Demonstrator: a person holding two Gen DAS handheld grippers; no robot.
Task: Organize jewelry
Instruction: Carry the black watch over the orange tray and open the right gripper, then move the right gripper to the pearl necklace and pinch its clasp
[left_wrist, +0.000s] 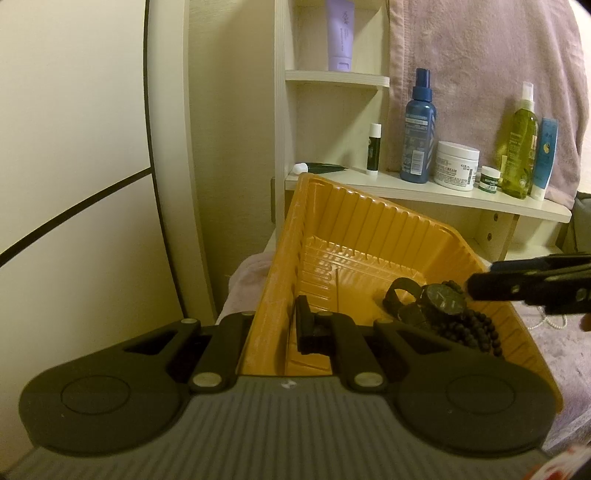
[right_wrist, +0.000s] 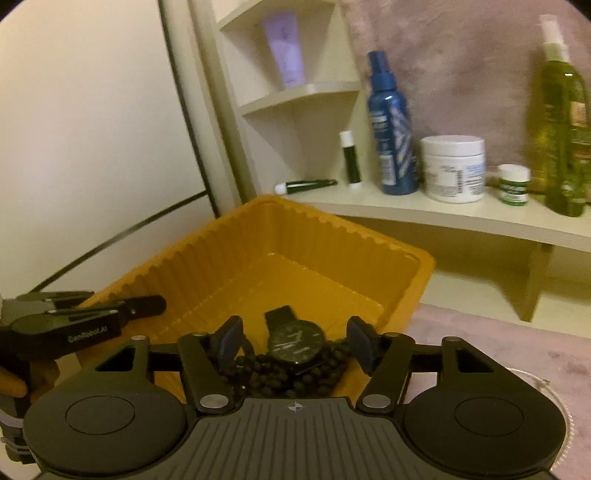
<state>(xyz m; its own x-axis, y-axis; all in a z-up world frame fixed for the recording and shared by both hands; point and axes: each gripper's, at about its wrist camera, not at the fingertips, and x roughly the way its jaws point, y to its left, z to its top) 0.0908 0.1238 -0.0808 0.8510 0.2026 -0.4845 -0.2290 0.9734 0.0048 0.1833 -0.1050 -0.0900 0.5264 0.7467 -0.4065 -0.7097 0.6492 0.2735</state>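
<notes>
**Technician:** Left wrist view first. What does the left gripper (left_wrist: 275, 328) hold?

**Inspector:** Its tongs are clamped on the side wall of the yellow tray (left_wrist: 369, 229), one finger outside, the other finger (left_wrist: 308, 328) inside. The tray sits tilted on a pinkish cloth (left_wrist: 243, 280). Inside the tray, towards its right side, lie one black watch (left_wrist: 441, 299) and the black bead bracelet (left_wrist: 476, 332), touching each other. The right gripper (left_wrist: 476, 288) enters from the right, its tips just above the watch. From this view the spread of its tongs cannot be judged.

**Technician:** Right wrist view?

**Inspector:** The right gripper (right_wrist: 293, 343) stands with tongs wide, a finger (right_wrist: 231, 341) on each side of the watch (right_wrist: 295, 341), gripping nothing. The bead bracelet (right_wrist: 280, 376) lies coiled beneath and around the watch. The left gripper (right_wrist: 110, 314) shows at the tray's (right_wrist: 332, 229) left wall.

**Technician:** Handling properties?

**Inspector:** By estimate, the watch case is rigid and moderately heavy, and its glass face is slippery and prone to scratching; hold should be taken across the case edges or on the strap. The beads are limp, likely to sag and snag, so they are best taken at a bunched section. The tray looks thin and flexible.

**Technician:** Count?

**Inspector:** One watch, one tray. Bead strands overlap; the count cannot be fixed. A pale beaded strand (left_wrist: 550, 321) lies outside on the cloth. On the shelf (right_wrist: 443, 218): one blue spray bottle (right_wrist: 391, 125), two white jars.
</notes>
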